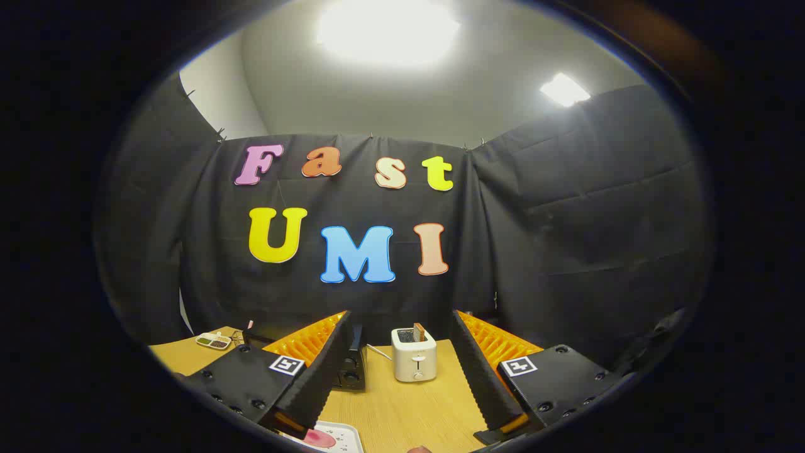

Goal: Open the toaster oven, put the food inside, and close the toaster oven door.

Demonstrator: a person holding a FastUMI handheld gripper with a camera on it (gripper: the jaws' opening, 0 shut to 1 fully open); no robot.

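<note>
While the gripper point(402, 384) hangs with its fingers spread wide and holding nothing, bare wooden table point(409, 409) lies open between them up to the white toaster point(414, 355). A black toaster oven point(351, 368) sits just left of the toaster, partly hidden behind the left finger. Nearer than the toaster, a white tray point(343, 435) with pink food point(319, 438) lies under the left fingertip.

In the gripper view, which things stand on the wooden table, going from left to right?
Small dish with food → black toaster oven, partly behind the left finger → white toaster with a slice in its slot. The gripper is open; the white toaster lies beyond its fingers, between them.
</note>
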